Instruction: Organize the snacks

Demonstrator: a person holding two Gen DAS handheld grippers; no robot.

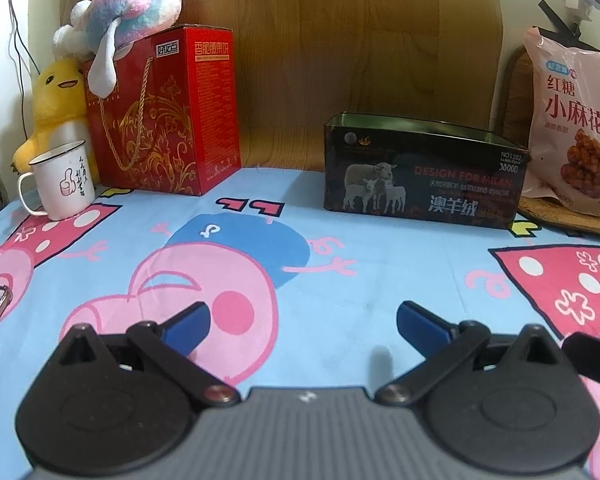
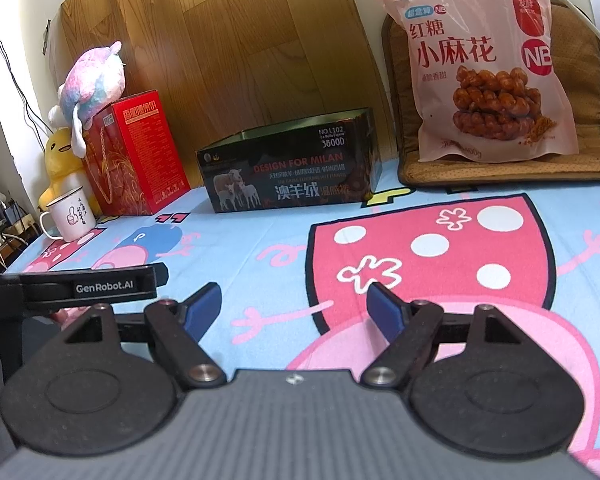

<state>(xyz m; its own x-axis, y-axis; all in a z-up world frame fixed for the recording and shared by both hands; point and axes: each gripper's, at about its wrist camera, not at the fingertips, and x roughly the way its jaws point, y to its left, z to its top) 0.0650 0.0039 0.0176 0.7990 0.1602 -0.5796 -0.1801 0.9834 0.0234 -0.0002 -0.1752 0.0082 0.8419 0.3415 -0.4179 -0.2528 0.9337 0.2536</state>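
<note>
Two grippers hover over a cartoon-pig sheet in blue and pink, backed by a wood-grain panel. At far left a yellow duck plush stands behind a white enamel mug; next, a red gift box carries a pastel plush. Mid-surface sits an open black tin printed with sheep. At right, the pink snack bag — fried dough twists pictured — leans upright on a brown mat. Left gripper and right gripper both gape wide, empty.

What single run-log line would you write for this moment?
stage: before first pickup | left gripper: open, empty | right gripper: open, empty | pink snack bag: upright on brown cushion | black tin box: lidless
</note>
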